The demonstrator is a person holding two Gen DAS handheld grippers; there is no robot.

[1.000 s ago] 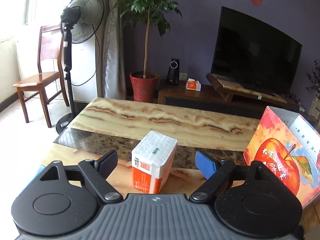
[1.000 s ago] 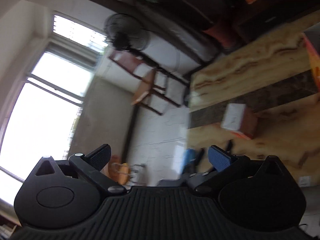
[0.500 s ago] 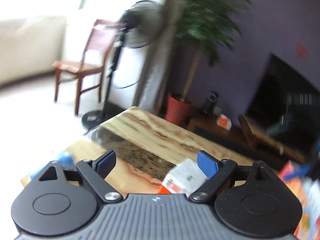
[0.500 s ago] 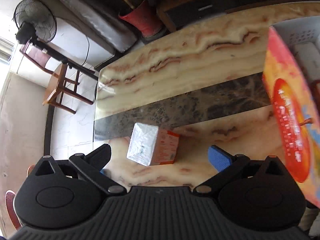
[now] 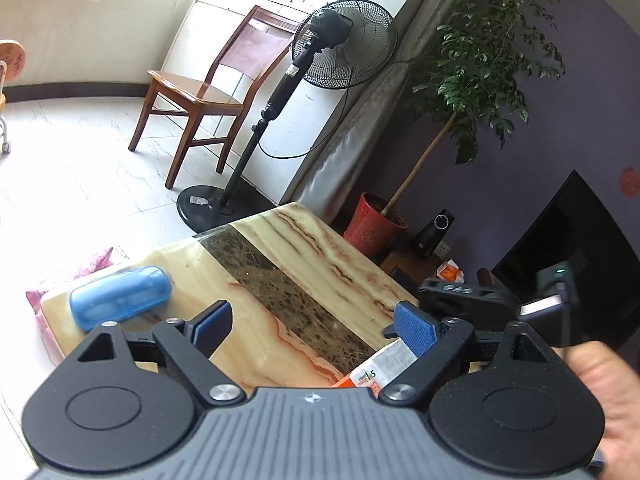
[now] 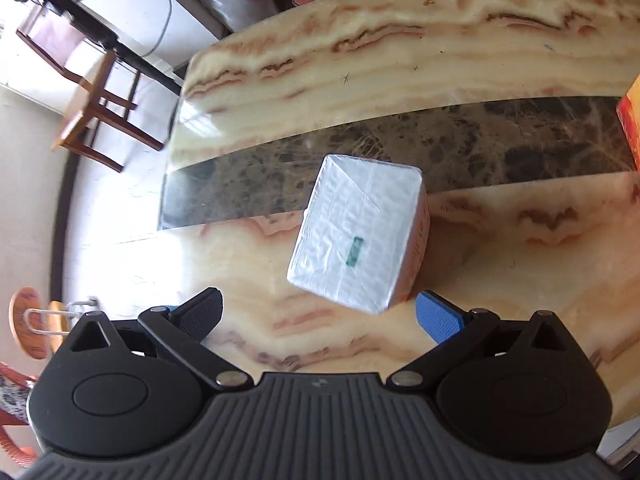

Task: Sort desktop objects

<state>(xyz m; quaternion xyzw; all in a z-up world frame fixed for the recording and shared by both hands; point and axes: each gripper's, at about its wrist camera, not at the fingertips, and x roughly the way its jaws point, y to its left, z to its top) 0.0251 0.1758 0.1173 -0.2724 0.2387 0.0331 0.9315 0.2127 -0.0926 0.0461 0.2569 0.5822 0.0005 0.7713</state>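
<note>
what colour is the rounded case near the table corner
Blue. The rounded case shows best in the left wrist view, lying on the marble table.

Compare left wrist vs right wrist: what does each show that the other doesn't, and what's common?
Left wrist only: blue case near the table corner, potted plant, TV, right gripper's body and the holding hand.
Right wrist only: the tissue pack's white top face with a green mark, an orange box edge at far right.
Both: marble table, tissue pack (only a corner in the left view), fan, wooden chair. Both grippers, left gripper and right gripper, are open and empty.
</note>
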